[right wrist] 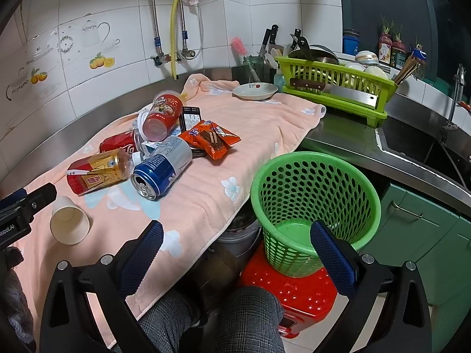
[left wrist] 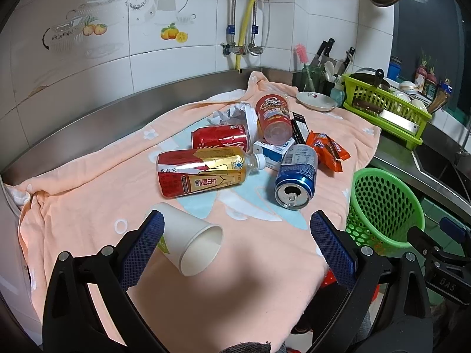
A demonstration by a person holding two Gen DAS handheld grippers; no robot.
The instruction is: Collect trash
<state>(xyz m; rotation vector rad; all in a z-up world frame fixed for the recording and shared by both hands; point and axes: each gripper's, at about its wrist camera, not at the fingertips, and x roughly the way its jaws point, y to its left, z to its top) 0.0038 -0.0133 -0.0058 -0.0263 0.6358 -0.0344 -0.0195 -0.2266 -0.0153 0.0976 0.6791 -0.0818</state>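
Note:
Trash lies on a pink towel (left wrist: pixel 88 206): a white paper cup (left wrist: pixel 191 241) on its side, a red-gold bottle (left wrist: pixel 203 172), a blue can (left wrist: pixel 297 175), a red cola can (left wrist: pixel 220 139), a red plastic cup (left wrist: pixel 273 117), an orange wrapper (left wrist: pixel 328 150), a milk carton (left wrist: pixel 272 151) and crumpled paper (left wrist: pixel 228 113). My left gripper (left wrist: pixel 235 235) is open, its left finger beside the paper cup. My right gripper (right wrist: pixel 235 244) is open and empty, over the towel's edge beside the empty green basket (right wrist: pixel 315 203). The paper cup (right wrist: pixel 69 223) and blue can (right wrist: pixel 162 167) also show in the right wrist view.
The basket stands on a red stool (right wrist: pixel 297 294) below the counter edge. A white dish (right wrist: pixel 255 90), a green dish rack (right wrist: pixel 332 88) with a cleaver, knives and a sink (right wrist: pixel 426 144) lie to the right. A person's knees (right wrist: pixel 206 317) are below.

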